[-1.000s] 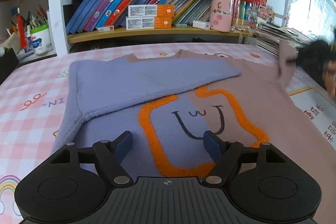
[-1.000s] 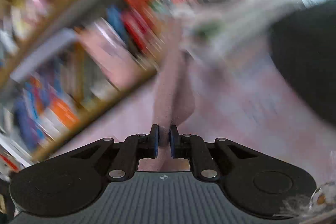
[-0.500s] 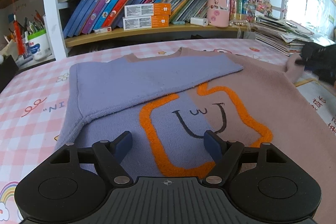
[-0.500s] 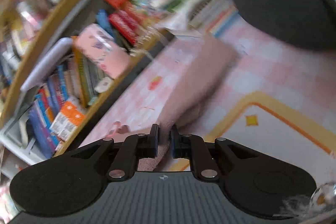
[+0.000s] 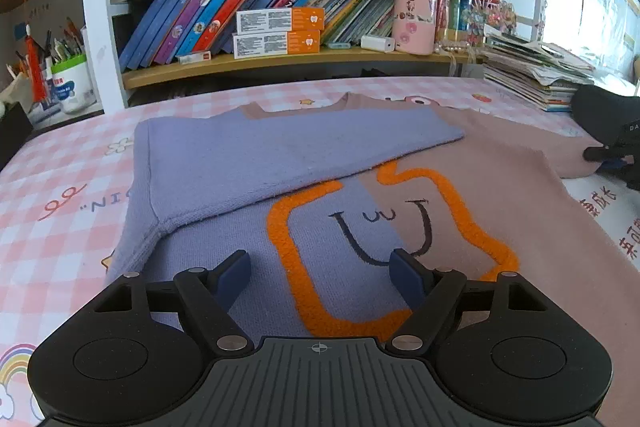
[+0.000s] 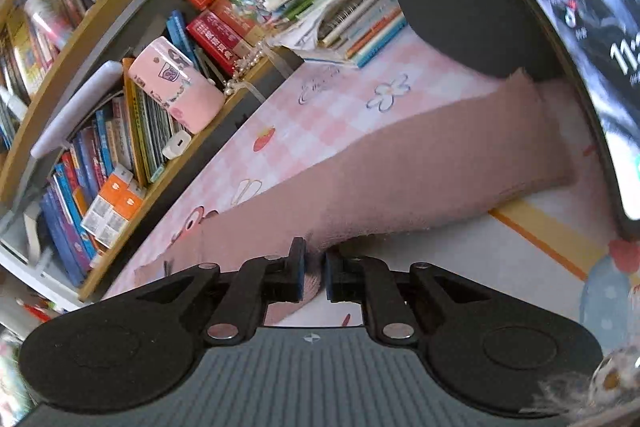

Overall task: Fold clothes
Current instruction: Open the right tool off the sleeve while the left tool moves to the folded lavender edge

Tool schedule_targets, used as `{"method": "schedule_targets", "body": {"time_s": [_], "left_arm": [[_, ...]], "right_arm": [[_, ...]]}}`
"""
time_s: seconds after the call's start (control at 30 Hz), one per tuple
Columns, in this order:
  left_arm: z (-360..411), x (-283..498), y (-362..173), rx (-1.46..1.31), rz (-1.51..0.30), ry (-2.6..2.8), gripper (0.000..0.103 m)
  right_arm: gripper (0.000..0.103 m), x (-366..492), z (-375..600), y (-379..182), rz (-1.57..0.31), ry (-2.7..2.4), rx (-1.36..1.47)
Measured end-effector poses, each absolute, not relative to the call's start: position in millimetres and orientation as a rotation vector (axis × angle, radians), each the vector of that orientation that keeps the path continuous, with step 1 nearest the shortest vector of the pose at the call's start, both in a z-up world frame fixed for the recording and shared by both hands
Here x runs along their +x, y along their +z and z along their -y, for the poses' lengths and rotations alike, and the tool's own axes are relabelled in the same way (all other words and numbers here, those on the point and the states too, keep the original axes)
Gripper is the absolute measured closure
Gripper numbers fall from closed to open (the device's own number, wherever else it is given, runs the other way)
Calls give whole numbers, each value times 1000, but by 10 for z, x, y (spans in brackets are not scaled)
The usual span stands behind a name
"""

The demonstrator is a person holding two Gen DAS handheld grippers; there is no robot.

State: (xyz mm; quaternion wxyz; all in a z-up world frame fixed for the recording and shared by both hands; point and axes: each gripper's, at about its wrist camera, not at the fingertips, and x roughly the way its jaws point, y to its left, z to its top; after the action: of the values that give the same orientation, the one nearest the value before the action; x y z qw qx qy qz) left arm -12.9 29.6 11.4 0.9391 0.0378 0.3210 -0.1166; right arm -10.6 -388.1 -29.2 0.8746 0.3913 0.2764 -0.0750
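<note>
A two-tone sweatshirt [image 5: 400, 187], lilac on one half and dusty pink on the other with an orange outlined smiley on the chest, lies flat on the pink checked counter [image 5: 60, 167]. Its lilac sleeve [image 5: 280, 151] is folded across the chest toward 2 o'clock.

The left gripper [image 5: 320, 273] hovers over the hem, fingers spread wide with nothing between them.

At 3 o'clock in the left view, the right gripper [image 6: 314, 273] sits at the pink sleeve [image 6: 420, 171], which stretches out flat on the counter. Its fingers have just been parting; a fold of sleeve edge lies in the narrow gap, no longer pinched.

On the bookshelf [image 5: 280, 61] behind, a white tub [image 5: 74, 83] at 9 o'clock holds pens, and a pink canister [image 5: 414, 13] stands among leaning books.
</note>
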Motion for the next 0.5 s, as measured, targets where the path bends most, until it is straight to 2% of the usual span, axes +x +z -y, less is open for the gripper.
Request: {"method": "schedule_targets", "body": {"time_s": [0.07, 0.13, 0.17, 0.5], "left_arm": [[-289, -128, 110, 82, -656, -237, 24], [-283, -124, 107, 86, -657, -236, 24], [-283, -119, 106, 86, -658, -236, 24], [-207, 175, 86, 86, -665, -200, 22]], "right_arm": [[86, -77, 3888, -317, -580, -142, 835], [95, 20, 3880, -327, -591, -138, 829], [97, 92, 3883, -322, -591, -141, 820], [95, 952, 3936, -312, -590, -166, 679]]}}
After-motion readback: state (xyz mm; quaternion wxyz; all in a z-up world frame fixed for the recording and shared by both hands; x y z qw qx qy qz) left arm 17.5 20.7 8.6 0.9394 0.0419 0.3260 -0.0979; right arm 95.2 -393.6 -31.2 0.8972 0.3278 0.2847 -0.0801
